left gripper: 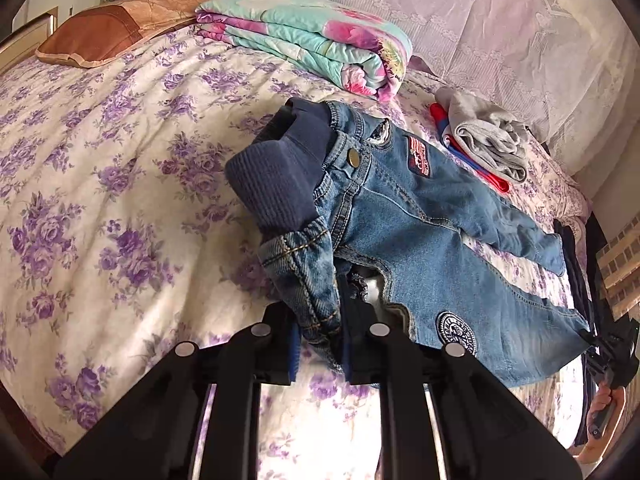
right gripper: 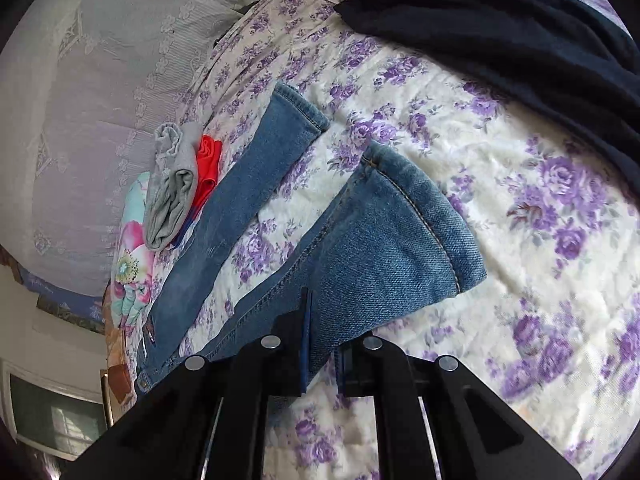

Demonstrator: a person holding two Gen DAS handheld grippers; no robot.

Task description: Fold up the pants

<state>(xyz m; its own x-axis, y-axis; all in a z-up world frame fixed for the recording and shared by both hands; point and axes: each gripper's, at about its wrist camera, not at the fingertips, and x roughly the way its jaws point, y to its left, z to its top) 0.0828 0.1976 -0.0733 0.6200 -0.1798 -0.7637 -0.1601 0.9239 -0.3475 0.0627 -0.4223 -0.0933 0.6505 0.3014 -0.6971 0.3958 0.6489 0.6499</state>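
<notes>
Small blue jeans (left gripper: pixel 420 216) with a navy ribbed waistband (left gripper: pixel 276 176) and sewn patches lie spread on the flowered bed. My left gripper (left gripper: pixel 320 344) is shut on the near side of the waist and holds it lifted off the sheet. In the right wrist view the two legs (right gripper: pixel 256 184) point away, apart from each other. My right gripper (right gripper: pixel 322 344) is shut on the near leg (right gripper: pixel 384 248) a little above its hem. The right gripper also shows in the left wrist view (left gripper: pixel 608 356) at the near leg's end.
A folded floral quilt (left gripper: pixel 320 36) and a brown pillow (left gripper: pixel 120 28) lie at the bed's head. Folded grey clothes (left gripper: pixel 488 136) on a red item (left gripper: pixel 472 160) sit beyond the jeans. A dark garment (right gripper: pixel 520 40) lies past the hems. A lace curtain (left gripper: pixel 480 12) hangs along the far side.
</notes>
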